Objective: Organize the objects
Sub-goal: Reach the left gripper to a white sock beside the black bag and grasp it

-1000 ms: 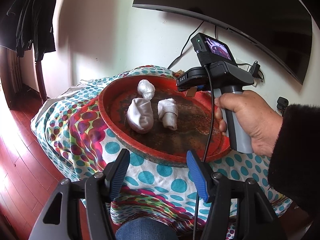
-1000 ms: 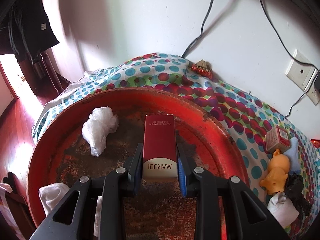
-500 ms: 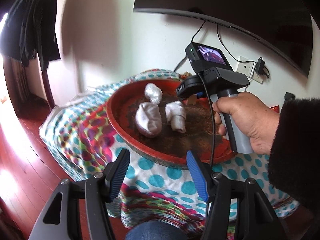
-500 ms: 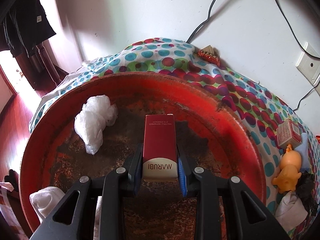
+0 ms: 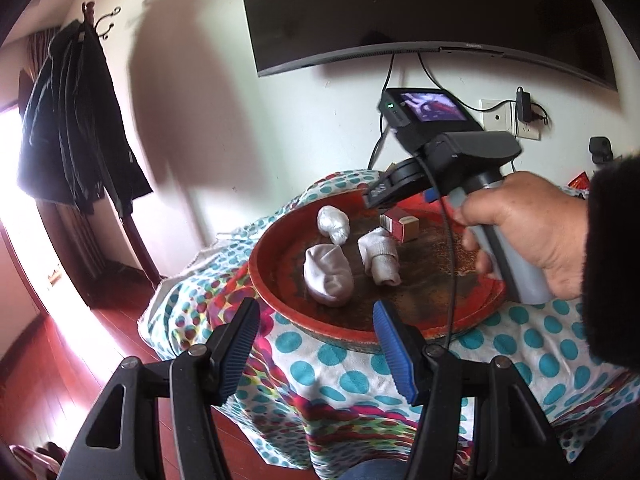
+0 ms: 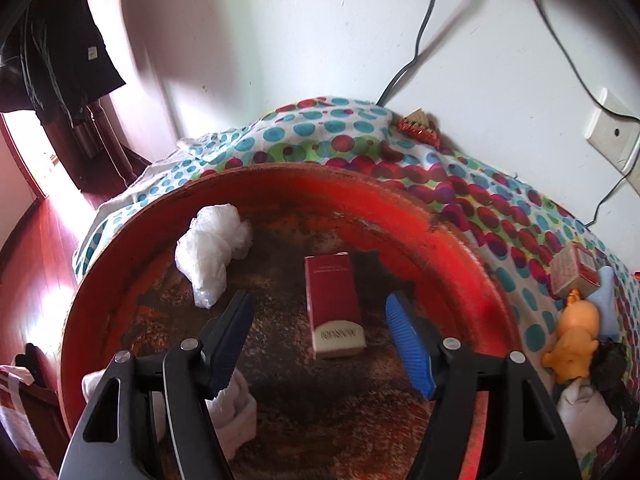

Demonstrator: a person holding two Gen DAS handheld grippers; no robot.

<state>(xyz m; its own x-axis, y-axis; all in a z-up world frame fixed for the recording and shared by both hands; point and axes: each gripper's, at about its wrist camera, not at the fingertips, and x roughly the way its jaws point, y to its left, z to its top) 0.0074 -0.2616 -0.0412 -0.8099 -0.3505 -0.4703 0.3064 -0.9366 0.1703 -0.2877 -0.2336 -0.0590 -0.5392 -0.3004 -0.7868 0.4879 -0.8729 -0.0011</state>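
Surface: polka-dot cloth (image 5: 340, 364), teal and magenta spots, draped over a low table against a white wall. Dark wall-mounted screen (image 5: 420, 12) above; dark coats (image 5: 72, 128) on a stand far left; red wood floor (image 5: 60, 360) below.

Round red tray (image 6: 448, 232), rim worn, base dark and mottled, sits on the cloth.

Right gripper (image 6: 320, 344): jaws spread wide, holding nothing. Red carton (image 6: 334, 308), rectangular, white end band with lettering, lies flat on the tray between the jaws, clear of both pads. Crumpled clear plastic bag (image 6: 212, 252) ahead and left of the left jaw. Balled white sock (image 6: 236, 412) partly under the left finger.

Right of the right jaw, off the tray: small printed box (image 6: 574, 274), orange toy figure (image 6: 576, 336), white cloth (image 6: 588, 416).

Left gripper (image 5: 316, 344): jaws wide, empty, held short of the tray's near rim. Two rolled white socks (image 5: 328, 276) ahead between the jaws. Right hand (image 5: 532, 232) grips its handle, right of the right jaw.
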